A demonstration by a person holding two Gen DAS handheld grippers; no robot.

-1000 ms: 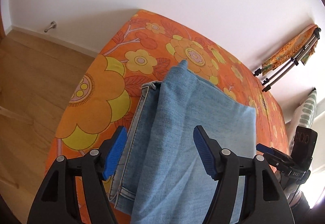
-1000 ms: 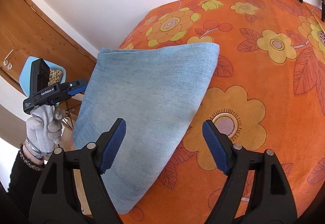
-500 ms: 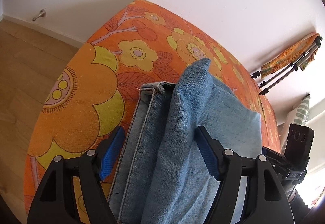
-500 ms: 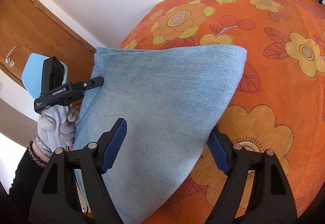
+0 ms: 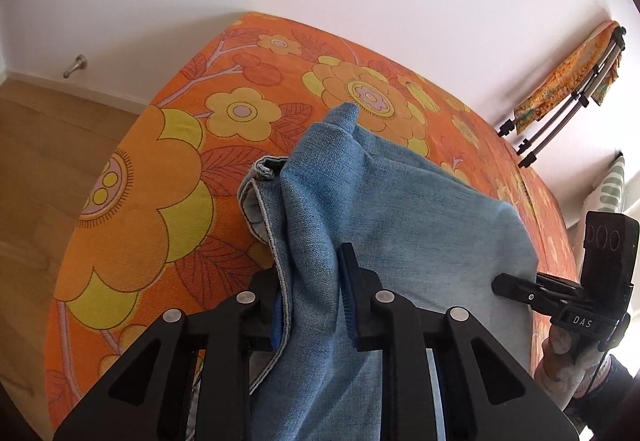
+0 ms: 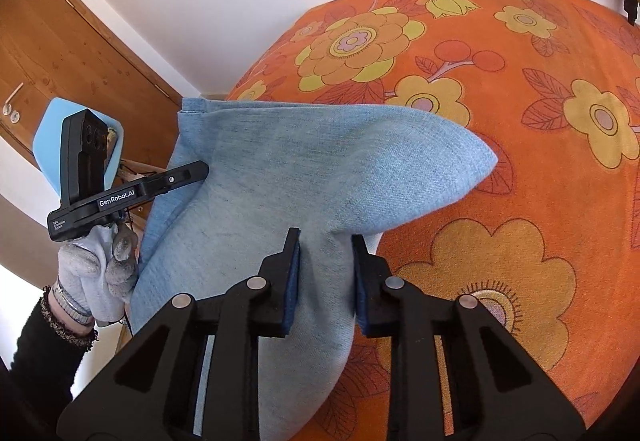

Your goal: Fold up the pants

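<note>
Left wrist view: the light-blue jeans (image 5: pixel 400 209) lie part-folded on the orange flowered bedspread (image 5: pixel 160 181), near its front edge. The left gripper (image 5: pixel 310 301) has just been closing, and its pads now pinch the bunched denim near the seamed edge. In the right wrist view, the right gripper (image 6: pixel 326 277) has likewise just closed and clamps the other side of the same end of the jeans. To fold well, I judge both hands should lift evenly, keep the held edge taut between them, and carry it over squarely so the layers land aligned without wrinkles.
</note>
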